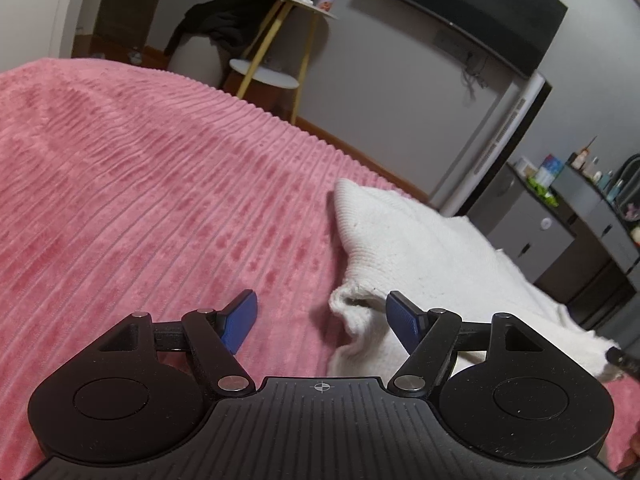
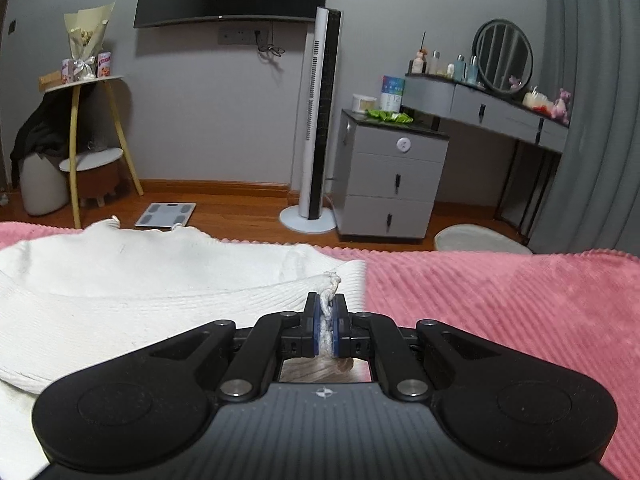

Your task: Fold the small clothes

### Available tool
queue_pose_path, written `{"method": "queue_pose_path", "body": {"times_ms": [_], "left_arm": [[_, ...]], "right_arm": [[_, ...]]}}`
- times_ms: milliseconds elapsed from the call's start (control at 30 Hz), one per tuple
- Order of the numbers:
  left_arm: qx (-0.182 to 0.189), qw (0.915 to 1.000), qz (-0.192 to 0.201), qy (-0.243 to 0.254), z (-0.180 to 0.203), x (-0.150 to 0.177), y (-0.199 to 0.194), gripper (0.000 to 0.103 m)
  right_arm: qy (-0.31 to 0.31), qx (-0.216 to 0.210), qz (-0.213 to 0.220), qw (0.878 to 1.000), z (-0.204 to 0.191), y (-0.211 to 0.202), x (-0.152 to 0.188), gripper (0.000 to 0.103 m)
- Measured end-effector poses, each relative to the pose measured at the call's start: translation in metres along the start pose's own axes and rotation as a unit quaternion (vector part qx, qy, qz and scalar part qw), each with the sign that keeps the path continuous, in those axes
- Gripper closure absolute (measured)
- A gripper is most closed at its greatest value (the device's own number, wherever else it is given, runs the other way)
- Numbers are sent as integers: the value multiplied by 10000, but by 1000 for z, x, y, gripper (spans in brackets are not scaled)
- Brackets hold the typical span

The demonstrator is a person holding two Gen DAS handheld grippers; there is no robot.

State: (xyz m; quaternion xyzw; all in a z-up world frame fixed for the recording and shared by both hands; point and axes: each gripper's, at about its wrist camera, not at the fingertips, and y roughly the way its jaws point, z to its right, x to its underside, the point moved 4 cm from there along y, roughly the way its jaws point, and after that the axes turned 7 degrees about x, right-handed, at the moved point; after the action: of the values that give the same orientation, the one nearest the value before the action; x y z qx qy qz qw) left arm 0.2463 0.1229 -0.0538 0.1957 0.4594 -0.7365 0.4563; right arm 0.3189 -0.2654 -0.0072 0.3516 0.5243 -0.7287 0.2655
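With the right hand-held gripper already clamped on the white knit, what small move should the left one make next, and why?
Probably close the left hand-held gripper on the bunched edge of the white knit garment. It stands open, with that edge beside its right pad and nothing gripped. The right hand-held gripper is already shut on another edge of the garment, which lies on the pink blanket, so a second grip seems needed before folding.

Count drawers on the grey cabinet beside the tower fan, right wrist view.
3, stacked on the grey cabinet: top drawer with a round white disc, middle drawer, bottom drawer. The dressing table's drawers aren't counted.
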Motion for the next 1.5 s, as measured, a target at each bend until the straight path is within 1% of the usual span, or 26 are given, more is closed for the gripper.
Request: {"method": "queue_pose_path", "body": {"times_ms": [67,100,200,267,333,367,400,433,533,567,633,667,733,767,800,900,967,1000,1100,1133,1200,1233,1267,1333,1400,1500], "left_arm": [[62,10000,42,33,2,0,-1,27],[77,9999,47,70,4,0,-1,27],[65,9997,6,249,9,2,1,27],[49,9994,-3,335,11,3,2,27],[70,9994,-17,351,12,4,3,27],[81,9994,-35,342,12,4,4,27],[84,9994,-49,340,12,5,4,27],[80,9993,-64,352,12,6,5,27],[58,9991,-85,421,14,7,5,27],[62,9990,-93,431,14,7,6,27],[67,9990,-102,434,15,7,6,26],[62,9990,-101,440,15,7,6,26],[60,9989,-100,447,15,8,6,26],[60,9989,-100,445,15,8,6,26],[61,9990,-101,438,15,8,6,26],[47,9988,-126,467,15,9,7,26],[32,9987,-127,487,15,9,7,26],[32,9987,-131,489,15,9,7,25],[-11,9985,-155,532,16,10,8,25],[-21,9983,-168,559,16,11,9,25],[-36,9979,-179,623,16,12,10,25],[-47,9977,-184,658,16,12,11,25],[-55,9973,-186,704,17,13,12,25],[-81,9968,-176,775,18,14,13,25],[-80,9968,-179,775,18,15,13,25],[-67,9969,-203,763,19,15,14,28]], "right_arm": [[-223,70,159,9996,-2,-2,1,98],[-193,24,118,9997,-1,0,2,98],[48,-84,-154,9998,8,12,6,97],[421,-276,-460,9977,18,18,9,95],[962,-594,-641,9915,28,20,12,82],[1206,-775,-719,9871,33,20,13,68],[1373,-917,-804,9830,37,21,15,60],[1411,-956,-857,9816,38,23,17,59],[1193,-863,-916,9849,34,26,22,59],[1233,-897,-900,9842,34,27,23,61],[1219,-914,-874,9844,32,27,22,71],[1149,-898,-854,9856,29,27,22,79],[914,-753,-808,9897,24,27,19,83],[874,-775,-740,9904,23,25,19,93],[856,-851,-683,9903,22,23,18,94],[613,-852,-518,9931,19,19,16,95],[266,-406,-306,9984,17,17,13,96],[177,-263,-226,9992,17,17,11,96],[-96,162,-279,9994,12,26,13,96],[-240,212,-290,9991,9,30,16,96],[-284,52,-592,9978,6,42,23,95],[-212,-33,-644,9977,6,46,26,95],[-173,-69,-604,9980,9,45,27,92],[-103,-70,-599,9981,14,43,25,92],[80,48,-632,9980,24,35,22,79],[500,-142,-653,9965,39,10,24,77]]}}
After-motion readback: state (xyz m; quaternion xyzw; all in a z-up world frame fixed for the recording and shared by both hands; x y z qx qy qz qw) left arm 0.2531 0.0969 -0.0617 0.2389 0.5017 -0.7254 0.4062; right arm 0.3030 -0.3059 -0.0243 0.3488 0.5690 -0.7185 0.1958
